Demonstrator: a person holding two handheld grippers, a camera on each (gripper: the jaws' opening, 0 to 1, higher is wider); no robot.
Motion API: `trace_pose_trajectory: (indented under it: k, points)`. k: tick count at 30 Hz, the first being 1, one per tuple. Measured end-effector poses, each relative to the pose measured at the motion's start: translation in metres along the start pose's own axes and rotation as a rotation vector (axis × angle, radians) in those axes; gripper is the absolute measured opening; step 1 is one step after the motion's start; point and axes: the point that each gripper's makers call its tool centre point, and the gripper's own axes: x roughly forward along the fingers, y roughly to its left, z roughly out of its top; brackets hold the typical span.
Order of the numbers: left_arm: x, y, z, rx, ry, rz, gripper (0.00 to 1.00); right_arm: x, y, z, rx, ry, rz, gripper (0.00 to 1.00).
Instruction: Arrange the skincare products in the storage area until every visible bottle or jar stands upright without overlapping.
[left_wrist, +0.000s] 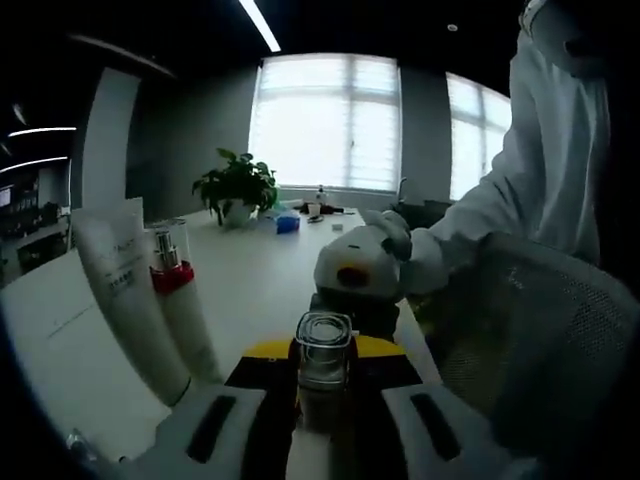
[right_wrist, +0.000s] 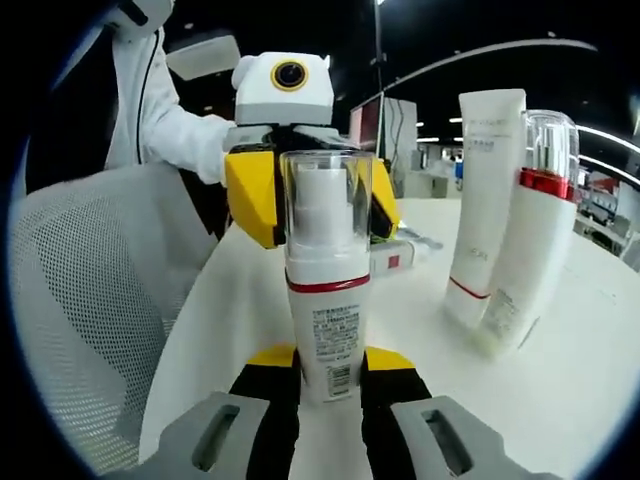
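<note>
Item: right gripper (right_wrist: 328, 385). I am seeing its yellow-and-black jaws closing on the lower body of a white pump bottle (right_wrist: 326, 310) with a clear cap and a red band; the bottle is standing upright on the white worktop (right_wrist: 560, 380), directly between the jaws.

Item: left gripper (left_wrist: 325, 395). In the left gripper view I am looking down on the same bottle's clear cap (left_wrist: 323, 352), sitting between the jaw tips; the jaws are lying close to either side of it, but I cannot tell whether they are pressing on it. In the right gripper view this gripper is appearing just behind the bottle, facing me.

Item: white tube (right_wrist: 482, 200), standing cap-down, ahead and to the right of the right gripper. Touching it on its right, a white bottle with a red collar and clear cap (right_wrist: 530, 230) is leaning against it. In the left gripper view the pair is standing ahead and to the left.

Item: potted plant (left_wrist: 238, 186), far ahead of the left gripper on the worktop.

Item: mesh chair (right_wrist: 90, 300), left of the right gripper; a person's white sleeve (left_wrist: 470, 235) is reaching in beside it.
</note>
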Motion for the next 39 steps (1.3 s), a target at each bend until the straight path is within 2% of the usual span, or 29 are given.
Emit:
trace_pose_trajectory:
  k: [8, 16, 21, 25, 28, 32, 34, 35, 36, 38, 39]
  points:
    - [0.0, -0.001, -0.001, 0.002, -0.003, -0.001, 0.15, -0.003, 0.0, 0.006, 0.0, -0.011, -0.009, 0.18]
    - [-0.001, -0.002, -0.008, 0.005, 0.016, 0.01, 0.21, -0.005, 0.002, -0.001, -0.005, 0.03, -0.015, 0.23]
    - [-0.005, 0.0, -0.007, 0.009, 0.02, 0.033, 0.25, -0.013, -0.002, -0.001, -0.003, 0.053, -0.057, 0.26]
    - [-0.011, 0.002, -0.013, 0.003, 0.053, 0.055, 0.23, -0.027, -0.005, -0.001, 0.003, 0.066, -0.09, 0.24]
    - [-0.014, 0.007, -0.022, -0.002, 0.099, 0.095, 0.25, -0.039, -0.004, 0.007, 0.005, 0.047, -0.127, 0.23]
    - [-0.017, 0.009, -0.029, -0.022, 0.132, 0.122, 0.24, -0.052, 0.001, 0.012, 0.021, 0.061, -0.157, 0.18]
    - [-0.02, 0.012, -0.041, -0.073, 0.188, 0.168, 0.25, -0.059, 0.002, 0.015, 0.039, 0.058, -0.185, 0.16]
    - [-0.017, 0.008, -0.041, -0.077, 0.187, 0.145, 0.26, -0.061, 0.002, 0.017, 0.055, 0.052, -0.2, 0.16]
    - [-0.017, 0.004, -0.047, -0.11, 0.22, 0.148, 0.26, -0.065, 0.003, 0.022, 0.065, 0.033, -0.212, 0.16]
    - [-0.015, 0.002, -0.051, -0.097, 0.239, 0.159, 0.26, -0.069, 0.0, 0.027, 0.094, 0.035, -0.256, 0.17]
    - [-0.015, 0.001, -0.055, -0.106, 0.259, 0.172, 0.25, -0.07, 0.002, 0.032, 0.075, 0.032, -0.26, 0.16]
